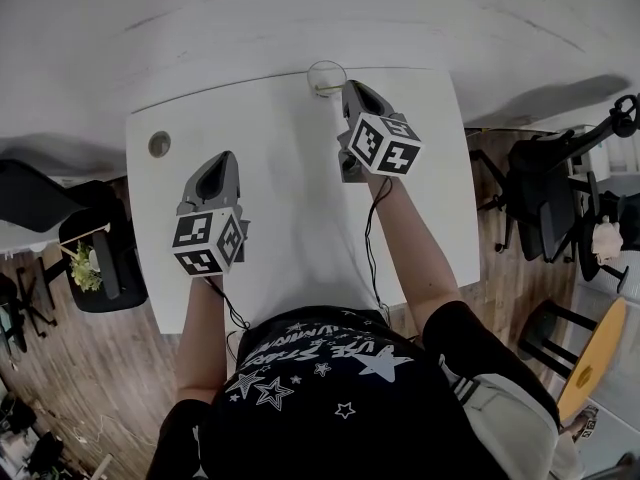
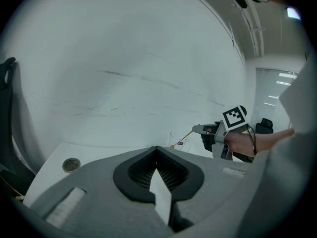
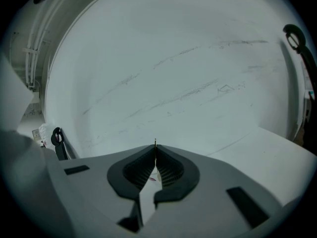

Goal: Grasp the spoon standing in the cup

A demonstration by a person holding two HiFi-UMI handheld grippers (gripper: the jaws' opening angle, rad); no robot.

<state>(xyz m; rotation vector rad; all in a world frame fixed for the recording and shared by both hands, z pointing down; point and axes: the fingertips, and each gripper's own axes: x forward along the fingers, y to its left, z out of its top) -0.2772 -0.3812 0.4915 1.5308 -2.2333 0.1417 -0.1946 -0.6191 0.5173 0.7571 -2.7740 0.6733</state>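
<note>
- Two hand-held claws are above a white bench (image 1: 290, 228), seen from the head view looking steeply down; a person's forearms reach forward from the near edge.
- A clear cup (image 1: 327, 76) stands at the far edge of the bench, close against a white wall (image 1: 300, 18). A slim gold spoon (image 1: 325, 89) stands in it, handle leaning out to the right.
- The right claw (image 1: 348, 90) is at the cup's right side, its tip meeting the spoon handle. A cube with black-and-white square markers sits on its near end.
- In the right gripper view, the right claw (image 3: 155, 148) is closed, its ribbed black pads pressed together on the spoon (image 3: 155, 142); only the thin gold tip of the handle pokes out above them.
- The left claw (image 1: 222, 160) is over the middle-left of the bench, well apart from the cup.
- In the left gripper view, the left claw (image 2: 156, 148) is closed at the tip with nothing between its pads. Beyond it, far and to the right, are the cup (image 2: 177, 142), the slanted spoon (image 2: 187, 136) and the right claw (image 2: 198, 129).
- A small round hole (image 1: 159, 144) is set in the bench's far left corner.
</note>
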